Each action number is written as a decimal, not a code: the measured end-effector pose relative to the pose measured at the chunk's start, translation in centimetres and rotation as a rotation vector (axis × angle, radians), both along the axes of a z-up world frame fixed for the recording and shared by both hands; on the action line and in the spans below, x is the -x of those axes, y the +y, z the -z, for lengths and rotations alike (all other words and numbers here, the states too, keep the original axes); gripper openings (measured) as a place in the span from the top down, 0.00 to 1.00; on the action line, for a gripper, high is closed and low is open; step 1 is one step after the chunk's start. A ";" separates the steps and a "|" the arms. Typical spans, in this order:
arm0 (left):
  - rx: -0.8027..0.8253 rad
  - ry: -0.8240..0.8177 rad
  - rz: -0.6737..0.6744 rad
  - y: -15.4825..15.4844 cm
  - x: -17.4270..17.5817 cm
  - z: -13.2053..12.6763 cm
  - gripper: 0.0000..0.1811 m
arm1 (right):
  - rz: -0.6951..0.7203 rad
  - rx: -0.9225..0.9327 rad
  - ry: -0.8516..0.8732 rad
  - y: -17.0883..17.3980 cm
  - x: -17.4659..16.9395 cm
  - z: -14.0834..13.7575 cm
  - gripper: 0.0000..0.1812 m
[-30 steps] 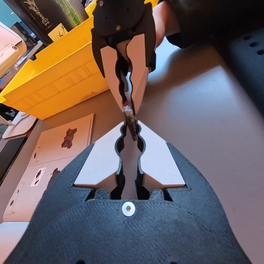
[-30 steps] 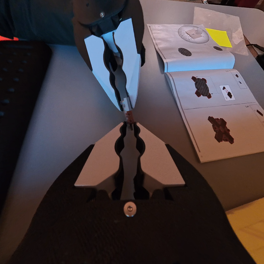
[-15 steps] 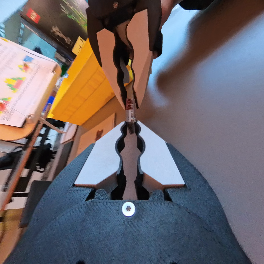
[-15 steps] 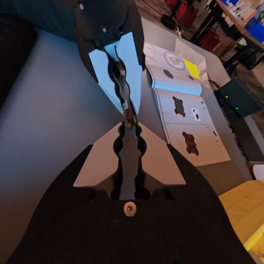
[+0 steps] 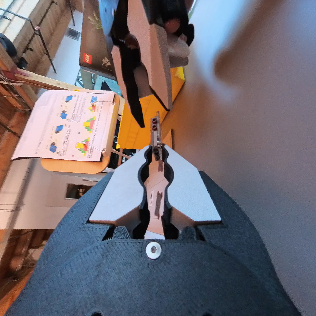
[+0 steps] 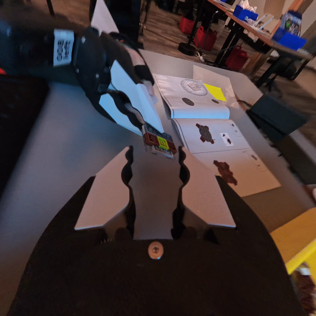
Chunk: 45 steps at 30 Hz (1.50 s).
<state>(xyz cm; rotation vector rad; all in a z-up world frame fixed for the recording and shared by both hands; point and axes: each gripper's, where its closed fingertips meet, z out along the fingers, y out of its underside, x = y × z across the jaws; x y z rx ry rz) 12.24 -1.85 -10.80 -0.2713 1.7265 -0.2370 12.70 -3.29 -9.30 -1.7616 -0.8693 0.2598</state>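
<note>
Grey brick plate (image 5: 156,136), at frame centre, is clamped by the left gripper (image 5: 156,148). Right gripper (image 6: 154,148) is spread wide and empty just beside it, above the table (image 6: 59,136); booklet (image 6: 222,150) at right.

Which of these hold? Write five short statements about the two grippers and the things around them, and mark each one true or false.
1. The left gripper is shut on the brick assembly. True.
2. The right gripper is clamped on the brick assembly. False: its jaws stand wide open and grip nothing.
3. The brick assembly has a lime-green tile between brown pieces. True.
4. The instruction booklet lies closed. False: it lies open on the grey table, with its pictured pages showing.
5. A yellow paper square lies at the far end of the booklet. True.
</note>
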 end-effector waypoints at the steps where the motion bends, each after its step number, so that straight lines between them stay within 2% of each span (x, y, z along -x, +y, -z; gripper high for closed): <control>1: -0.022 -0.017 -0.001 0.0 0.0 -0.2 0.95 | 0.007 0.040 0.064 0.1 -0.1 -0.1 0.67; 4: -0.090 -0.080 -0.003 -0.2 0.2 -1.2 0.95 | 0.006 0.153 0.205 0.1 0.1 0.2 0.59; 7: -0.133 -0.117 0.014 -0.8 0.3 -1.7 0.95 | -0.005 0.227 0.269 0.0 0.4 0.8 0.56; 9: -0.149 -0.113 0.024 -1.2 0.4 -1.6 0.95 | -0.037 0.257 0.315 -0.3 0.9 0.6 0.59; 12: -0.154 -0.107 0.042 -1.6 0.4 -1.4 0.95 | -0.037 0.262 0.349 -0.2 0.9 0.4 0.70; 16: -0.085 -0.074 0.042 -1.7 0.2 -1.0 0.94 | -0.023 0.242 0.295 -0.1 0.5 0.5 0.72; 18: -0.027 -0.054 -0.036 -0.1 -0.2 -0.7 0.82 | -0.004 0.180 0.222 0.1 0.2 0.2 0.72; 20: 0.101 -0.006 -0.150 2.0 -0.7 -0.4 0.71 | 0.039 0.096 0.133 0.4 -0.5 -0.2 0.72; 22: 0.327 0.081 -0.194 2.9 -0.7 0.3 0.70 | 0.052 -0.003 0.054 0.5 -0.7 -1.1 0.72; 24: 0.626 0.152 -0.184 2.9 -0.7 0.3 0.74 | 0.061 -0.114 -0.026 0.5 -0.6 -2.2 0.72; 26: 0.932 0.234 -0.126 2.2 -0.4 -0.3 0.78 | 0.074 -0.232 -0.101 0.3 -0.3 -3.5 0.72; 28: 1.216 0.292 -0.008 1.1 0.0 -2.0 0.85 | 0.093 -0.344 -0.194 0.2 -0.1 -4.6 0.72; 30: 1.469 0.304 0.136 0.3 0.4 -4.3 0.85 | 0.098 -0.439 -0.275 -0.1 0.4 -5.4 0.72; 31: 1.540 0.307 0.175 0.3 0.5 -4.9 0.85 | 0.094 -0.470 -0.301 -0.2 0.7 -5.6 0.72; 34: 1.615 0.313 0.229 0.2 0.7 -5.5 0.81 | 0.086 -0.537 -0.320 -0.7 1.4 -6.4 0.72; 36: 1.666 0.339 0.298 -0.1 1.2 -6.1 0.75 | 0.087 -0.566 -0.292 -0.9 1.5 -7.2 0.72; 41: 1.780 0.405 0.528 -0.2 3.0 -7.9 0.75 | 0.096 -0.591 -0.264 -1.2 1.3 -7.9 0.72; 45: 1.735 0.449 0.595 -1.9 3.5 -8.1 0.67 | 0.066 -0.624 -0.263 -1.6 2.3 -8.2 0.72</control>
